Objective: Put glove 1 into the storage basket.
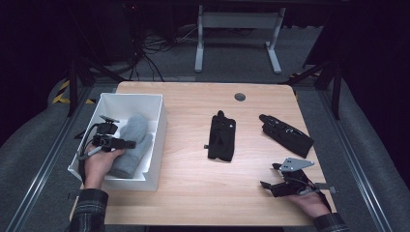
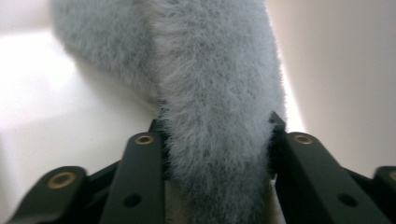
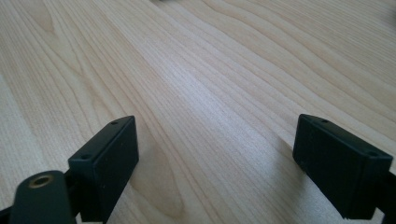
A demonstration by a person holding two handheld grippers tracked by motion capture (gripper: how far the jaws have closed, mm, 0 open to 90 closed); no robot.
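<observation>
A fluffy grey mitten point(image 1: 136, 128) lies in the white box point(image 1: 162, 126) at the table's left. My left gripper point(image 1: 129, 143) reaches into the box from the near side. In the left gripper view the mitten point(image 2: 219, 93) fills the gap between the two black jaws and touches both pads, so my left gripper point(image 2: 215, 128) is shut on it. My right gripper point(image 1: 268, 175) rests low over the table's near right corner. Its jaws stand wide apart, and my right gripper point(image 3: 215, 140) has only bare wood between them.
One black glove point(image 1: 222, 137) lies flat at the middle of the wooden table point(image 1: 193, 188), a second black glove point(image 1: 286, 135) to its right, just beyond my right gripper. A dark round grommet point(image 1: 240, 96) sits near the far edge.
</observation>
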